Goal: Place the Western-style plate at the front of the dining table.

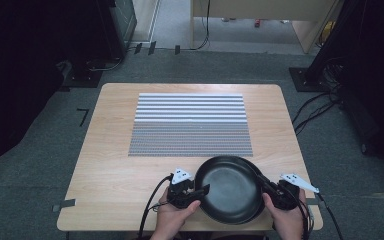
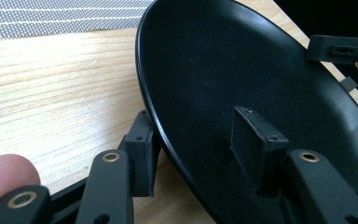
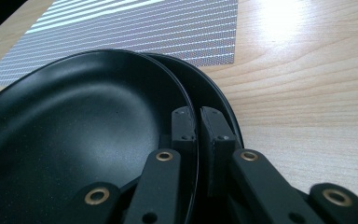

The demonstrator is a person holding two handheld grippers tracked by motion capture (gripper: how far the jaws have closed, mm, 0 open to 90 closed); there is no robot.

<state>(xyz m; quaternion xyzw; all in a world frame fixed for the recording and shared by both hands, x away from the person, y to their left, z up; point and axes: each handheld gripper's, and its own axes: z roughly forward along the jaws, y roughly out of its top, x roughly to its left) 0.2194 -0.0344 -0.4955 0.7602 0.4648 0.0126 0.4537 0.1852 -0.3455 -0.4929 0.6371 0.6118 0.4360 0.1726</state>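
Observation:
Two black plates sit stacked near the table's front edge. The upper plate [image 1: 227,192] [image 2: 242,70] [image 3: 74,126] is tilted, with its left side raised. The lower plate [image 1: 258,174] [image 3: 209,88] peeks out along the right rim. My left gripper [image 1: 202,192] [image 2: 198,149] straddles the upper plate's left rim, one jaw underneath and one on the inner face, shut on it. My right gripper [image 1: 266,189] [image 3: 200,123] pinches the same plate's right rim, with the outer jaw slipped between the two plates.
A grey-and-white striped mat [image 1: 190,125] [image 2: 51,18] [image 3: 144,28] lies in the middle of the wooden table [image 1: 110,165], just beyond the plates. Cables trail from both grippers over the front edge. Dark stands and cables stand on the floor around the table.

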